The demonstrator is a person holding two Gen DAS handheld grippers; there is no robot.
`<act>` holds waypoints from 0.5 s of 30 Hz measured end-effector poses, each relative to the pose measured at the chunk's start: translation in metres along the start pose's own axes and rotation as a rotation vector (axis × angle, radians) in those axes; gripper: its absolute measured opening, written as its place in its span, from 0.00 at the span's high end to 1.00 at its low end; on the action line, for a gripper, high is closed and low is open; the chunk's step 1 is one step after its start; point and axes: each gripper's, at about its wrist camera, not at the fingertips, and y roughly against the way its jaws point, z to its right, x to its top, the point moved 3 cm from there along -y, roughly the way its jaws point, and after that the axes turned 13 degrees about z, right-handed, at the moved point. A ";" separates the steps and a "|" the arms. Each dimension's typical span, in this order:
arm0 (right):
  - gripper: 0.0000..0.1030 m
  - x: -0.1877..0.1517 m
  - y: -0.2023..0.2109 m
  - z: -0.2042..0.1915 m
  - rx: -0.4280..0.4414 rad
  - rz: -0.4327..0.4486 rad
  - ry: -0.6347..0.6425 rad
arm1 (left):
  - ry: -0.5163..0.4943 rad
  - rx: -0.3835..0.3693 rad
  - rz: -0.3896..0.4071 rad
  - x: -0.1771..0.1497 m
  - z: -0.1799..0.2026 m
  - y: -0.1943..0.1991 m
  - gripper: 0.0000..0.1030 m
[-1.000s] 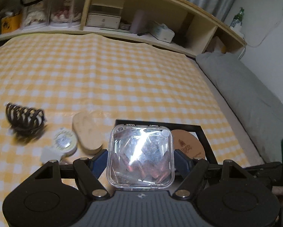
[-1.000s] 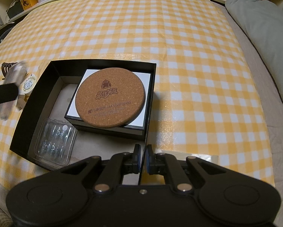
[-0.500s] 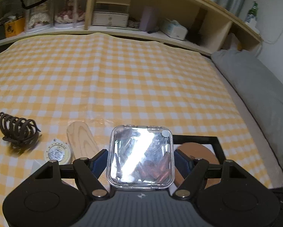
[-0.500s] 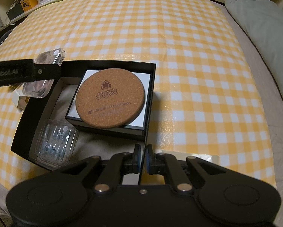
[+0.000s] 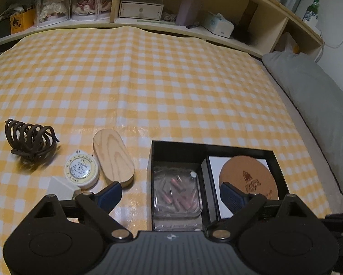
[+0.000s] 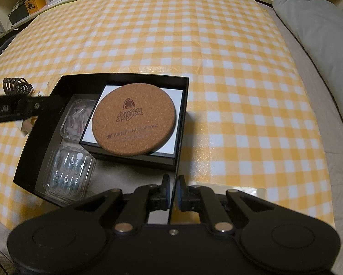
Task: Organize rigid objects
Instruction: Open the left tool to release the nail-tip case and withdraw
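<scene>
On the yellow checked cloth (image 5: 171, 87), at far left, a dark coiled hair claw (image 5: 30, 138) is seen lying on its side. Next to it, a round cream tape measure (image 5: 80, 169) is shown touching one end of an oval wooden case (image 5: 113, 158); a small white block (image 5: 61, 186) lies just beside the tape measure.

The left gripper (image 5: 171, 194) is shown with its jaws spread wide and nothing between them, one blue-padded finger over the cloth left of the box, the other over the cork coaster. Half a second earlier the clear case of reddish pieces (image 5: 177, 194) was clamped between these fingers above the table; it is now seen released, lying flat in the left compartment of the black box (image 5: 152, 160). A second clear case holding bluish pieces (image 6: 67, 174) is seen just nearer the camera in that compartment, its place unchanged.

To the right, inside the box, a smaller black tray with a white insert (image 6: 107, 91) is occupied by the round cork coaster (image 6: 134, 119), which is printed with a dark logo and has not shifted.

At the box's near right corner, the right gripper (image 6: 173, 193) is shown pinched on the thin box wall, as in the earlier frames. A grey pillow (image 6: 320, 27) is seen at far right.
</scene>
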 end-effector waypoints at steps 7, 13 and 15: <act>0.93 0.000 0.000 0.000 0.000 0.000 0.000 | -0.035 -0.025 -0.013 0.000 0.004 0.015 0.10; 0.93 0.001 0.000 0.000 0.000 0.000 -0.001 | -0.080 -0.055 0.013 0.006 0.008 0.041 0.05; 0.93 0.000 0.000 -0.001 0.000 0.000 0.000 | -0.102 -0.065 0.024 0.007 0.008 0.051 0.03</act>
